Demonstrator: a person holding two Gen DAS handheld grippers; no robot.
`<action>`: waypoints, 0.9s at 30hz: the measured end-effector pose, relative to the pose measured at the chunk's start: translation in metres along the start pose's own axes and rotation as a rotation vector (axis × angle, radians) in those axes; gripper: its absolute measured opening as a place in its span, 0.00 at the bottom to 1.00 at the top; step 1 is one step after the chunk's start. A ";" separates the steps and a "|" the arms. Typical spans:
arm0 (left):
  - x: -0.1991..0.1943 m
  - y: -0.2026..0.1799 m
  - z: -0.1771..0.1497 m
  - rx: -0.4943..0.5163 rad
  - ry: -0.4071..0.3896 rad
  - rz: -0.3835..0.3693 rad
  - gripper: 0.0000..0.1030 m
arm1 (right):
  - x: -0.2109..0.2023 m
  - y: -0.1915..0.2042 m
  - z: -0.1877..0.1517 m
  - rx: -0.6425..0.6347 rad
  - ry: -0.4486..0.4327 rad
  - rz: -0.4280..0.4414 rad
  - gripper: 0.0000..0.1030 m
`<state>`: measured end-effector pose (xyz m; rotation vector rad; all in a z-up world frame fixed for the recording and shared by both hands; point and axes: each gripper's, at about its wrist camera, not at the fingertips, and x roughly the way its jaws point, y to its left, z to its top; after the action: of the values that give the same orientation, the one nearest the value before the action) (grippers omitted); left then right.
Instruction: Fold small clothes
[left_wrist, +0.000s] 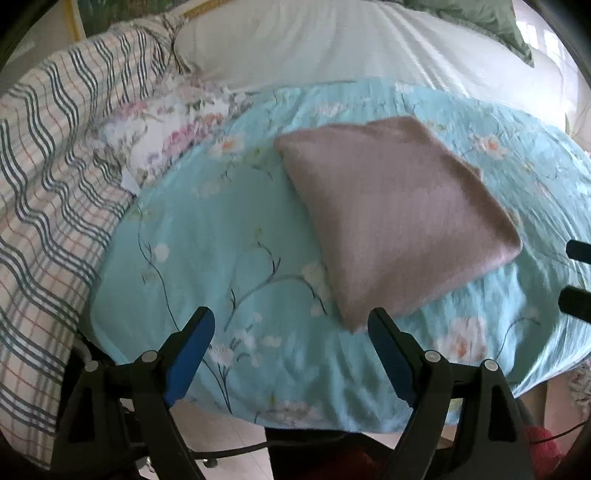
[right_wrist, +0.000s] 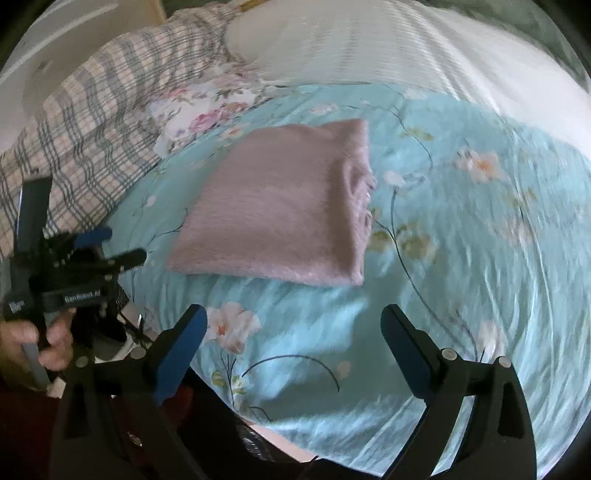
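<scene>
Folded pink cloth (left_wrist: 395, 218) ahead of both tongs (left_wrist: 291, 328) (right_wrist: 293, 325), wide open, empty.

folded cloth (left_wrist: 395, 218) on floral sheet (left_wrist: 207, 236) | checked blanket (left_wrist: 48, 192) left | pillow (left_wrist: 295, 40) behind

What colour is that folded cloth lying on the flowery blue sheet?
The folded cloth is a dusty pink-mauve, plain with no pattern; the right wrist view shows it best.
</scene>
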<state>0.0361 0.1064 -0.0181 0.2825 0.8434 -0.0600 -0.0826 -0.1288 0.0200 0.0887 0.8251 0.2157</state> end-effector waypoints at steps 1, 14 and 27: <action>-0.001 -0.003 0.003 0.008 -0.009 0.012 0.84 | 0.001 0.003 0.003 -0.026 -0.005 -0.008 0.96; 0.009 -0.014 0.010 0.028 0.016 -0.009 0.86 | 0.029 -0.002 0.007 0.004 0.035 0.030 0.97; 0.037 -0.003 0.038 -0.001 0.027 -0.050 0.86 | 0.043 -0.021 0.039 0.054 0.020 0.041 0.97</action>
<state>0.0874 0.0956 -0.0223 0.2617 0.8770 -0.1026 -0.0226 -0.1396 0.0122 0.1550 0.8499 0.2333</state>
